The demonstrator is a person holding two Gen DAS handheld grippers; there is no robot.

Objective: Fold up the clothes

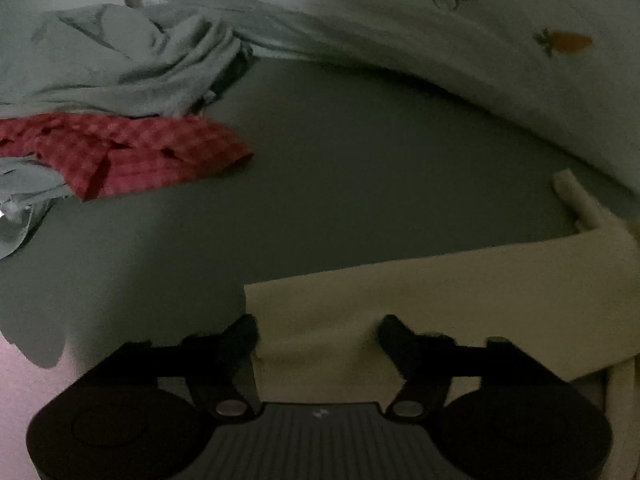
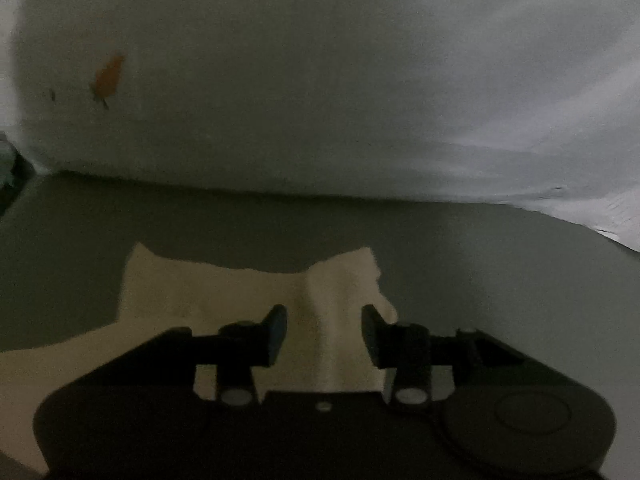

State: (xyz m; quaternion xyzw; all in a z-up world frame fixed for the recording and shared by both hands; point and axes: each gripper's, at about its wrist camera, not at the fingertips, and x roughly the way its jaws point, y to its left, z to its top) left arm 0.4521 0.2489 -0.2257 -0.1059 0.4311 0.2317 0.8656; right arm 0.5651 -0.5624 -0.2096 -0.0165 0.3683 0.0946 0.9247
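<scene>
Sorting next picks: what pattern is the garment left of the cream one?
Red checked garment, clearest in the left wrist view.

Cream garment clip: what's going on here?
A person with a gripper in each hand is working on a cream garment spread on a grey bed sheet. The left gripper and right gripper are both open, fingers straddling the cloth's near edge, no pinch visible. A red checked garment and a pale crumpled one wait at the left. A white duvet with a carrot print lies behind.
</scene>
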